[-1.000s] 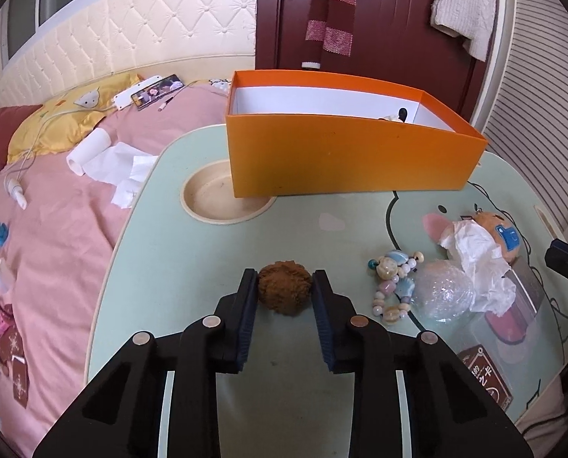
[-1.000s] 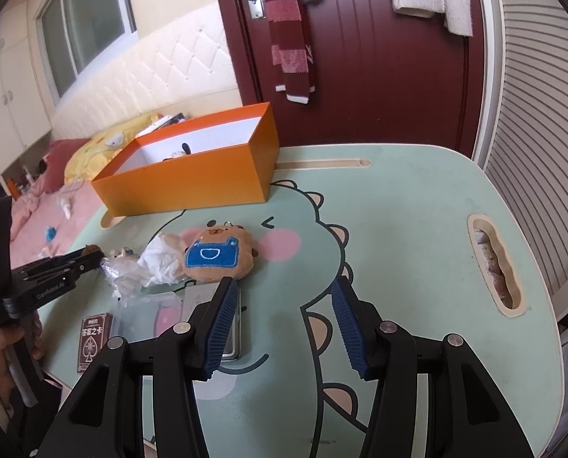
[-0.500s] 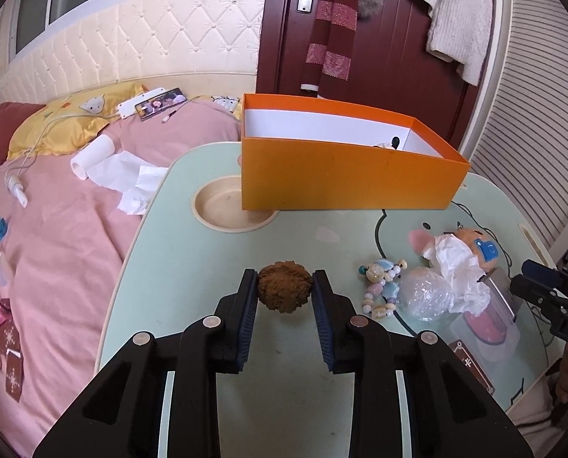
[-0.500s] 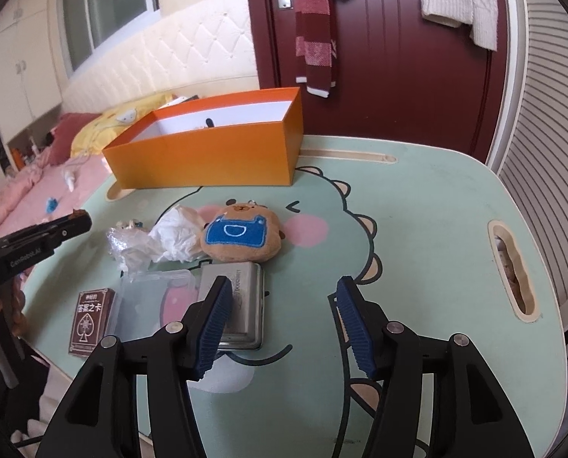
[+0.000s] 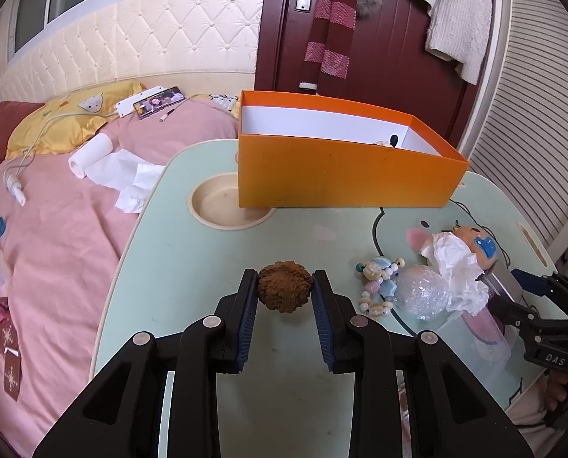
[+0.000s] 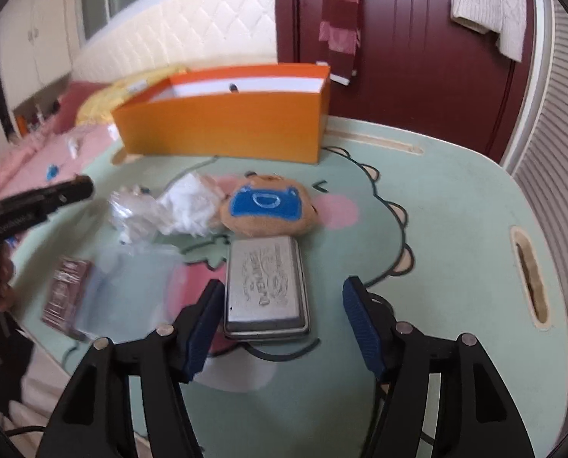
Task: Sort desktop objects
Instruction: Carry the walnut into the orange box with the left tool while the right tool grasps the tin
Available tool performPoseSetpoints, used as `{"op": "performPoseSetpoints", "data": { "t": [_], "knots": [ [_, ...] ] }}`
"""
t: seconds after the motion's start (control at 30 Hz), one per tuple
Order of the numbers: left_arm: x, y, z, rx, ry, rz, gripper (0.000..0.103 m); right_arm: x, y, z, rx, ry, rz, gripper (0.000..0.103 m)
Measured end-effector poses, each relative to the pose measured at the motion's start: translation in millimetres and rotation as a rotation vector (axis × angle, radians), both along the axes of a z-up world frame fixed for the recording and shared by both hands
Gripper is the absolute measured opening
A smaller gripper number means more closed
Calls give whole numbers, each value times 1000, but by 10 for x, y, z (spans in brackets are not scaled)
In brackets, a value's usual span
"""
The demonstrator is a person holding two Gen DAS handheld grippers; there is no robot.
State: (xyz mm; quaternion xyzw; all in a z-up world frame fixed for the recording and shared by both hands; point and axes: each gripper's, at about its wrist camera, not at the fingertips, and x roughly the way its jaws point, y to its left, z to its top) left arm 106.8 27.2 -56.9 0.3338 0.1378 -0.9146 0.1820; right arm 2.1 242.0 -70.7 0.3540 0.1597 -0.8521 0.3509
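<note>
Pink bedspread (image 5: 55, 252) fills the far left of the left wrist view, with a white paper roll (image 5: 91, 154) lying on it. Next comes the pale green tabletop (image 5: 192, 267) with a round beige cup recess (image 5: 223, 206) at its edge. The left hand-held gripper (image 5: 284, 294) pinches a brown, rough-textured ball (image 5: 285, 291) between its blue pads, above the tabletop and short of the orange cardboard box (image 5: 341, 175), whose inside is white. Compared with a second ago, the ball is still gripped the same way, but the box and door now sit higher and further back in the view. Right of the ball lie a pastel bead string (image 5: 375, 286), a crumpled clear plastic wrap (image 5: 421, 294), white tissue (image 5: 455, 267) and a brown plush toy with a blue bib (image 5: 475, 242).

In the right wrist view, a dark red card pack (image 6: 68, 294) lies leftmost; its print is too blurred to read. The right hand-held gripper (image 6: 284, 324) is spread wide, its left pad just beside a silver embossed metal tin (image 6: 265, 286), which was further off a second ago. The tin's lettering cannot be made out. "DAS" shows on the right gripper's body in the left view.
</note>
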Motion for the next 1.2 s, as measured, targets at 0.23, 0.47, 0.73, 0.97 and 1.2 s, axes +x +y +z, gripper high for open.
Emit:
{"op": "performPoseSetpoints", "data": {
  "t": [0.23, 0.47, 0.73, 0.97, 1.2],
  "knots": [
    [2, -3, 8, 0, 6, 0, 30, -57, 53, 32, -19, -10, -22, 43],
    [33, 0, 37, -6, 26, 4, 30, -41, 108, 40, -59, -25, -31, 43],
    [-13, -1, 158, -8, 72, 3, 30, -36, 102, 19, -55, -38, -36, 43],
    [-304, -33, 611, -106, 119, -21, 30, -30, 110, 24, -55, -43, -28, 43],
    [-812, -152, 1088, -188, 115, -44, 30, -34, 116, 26, -56, -45, -28, 43]
  ]
}}
